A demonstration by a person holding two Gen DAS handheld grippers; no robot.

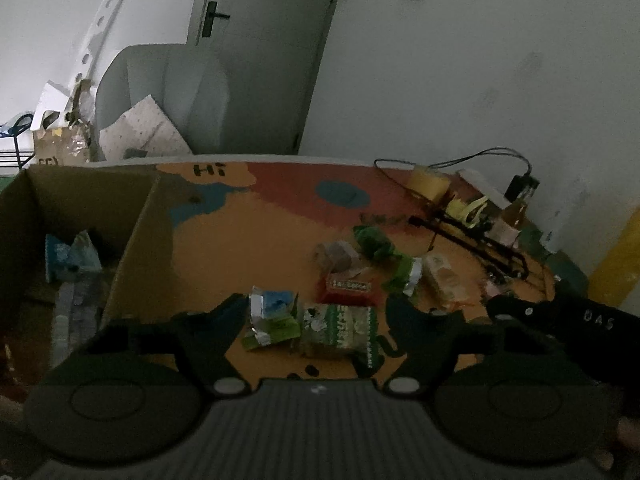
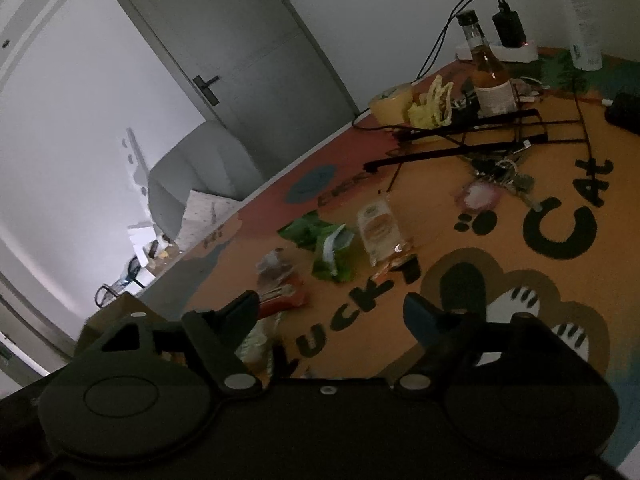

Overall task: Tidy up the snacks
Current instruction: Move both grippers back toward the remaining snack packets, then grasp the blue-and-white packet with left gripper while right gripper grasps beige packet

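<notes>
Snacks mostly lie loose on the tabletop, few in the cardboard box, while left tool and right tool hover wide, empty.

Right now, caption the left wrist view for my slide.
Left gripper open above snack packets on the painted table, cardboard box to the left.

Both wrist views downward, sharing snacks
</notes>
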